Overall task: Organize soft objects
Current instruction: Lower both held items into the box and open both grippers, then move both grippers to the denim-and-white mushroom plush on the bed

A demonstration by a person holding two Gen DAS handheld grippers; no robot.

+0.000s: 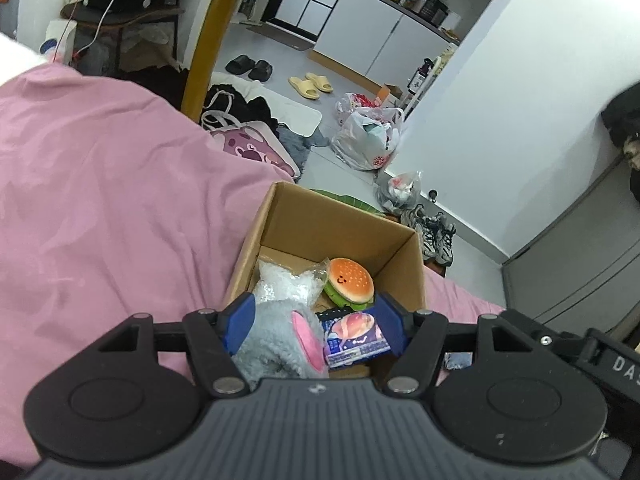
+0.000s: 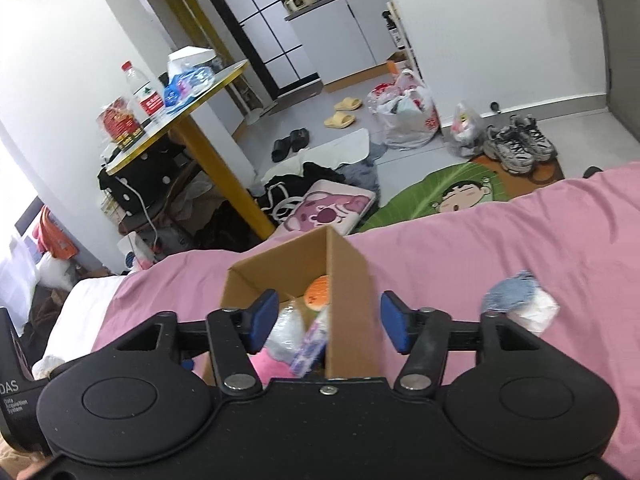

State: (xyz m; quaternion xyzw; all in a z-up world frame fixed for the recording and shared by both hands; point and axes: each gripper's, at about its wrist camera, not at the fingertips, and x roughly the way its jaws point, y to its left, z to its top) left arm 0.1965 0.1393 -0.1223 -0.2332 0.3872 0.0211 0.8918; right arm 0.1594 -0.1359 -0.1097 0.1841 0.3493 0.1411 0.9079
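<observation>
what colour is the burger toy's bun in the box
Orange, speckled with pale seeds and a little smiley face, on the burger toy; clearest in the left wrist view.

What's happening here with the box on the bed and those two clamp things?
Someone holding a gripping tool in each hand is putting soft things into a cardboard box on a pink bed. The box already holds a burger toy, a grey plush, a snack packet and a plastic bag. The left tool and right tool hover open above it. A blue-and-white cloth lies outside on the bed.
</observation>
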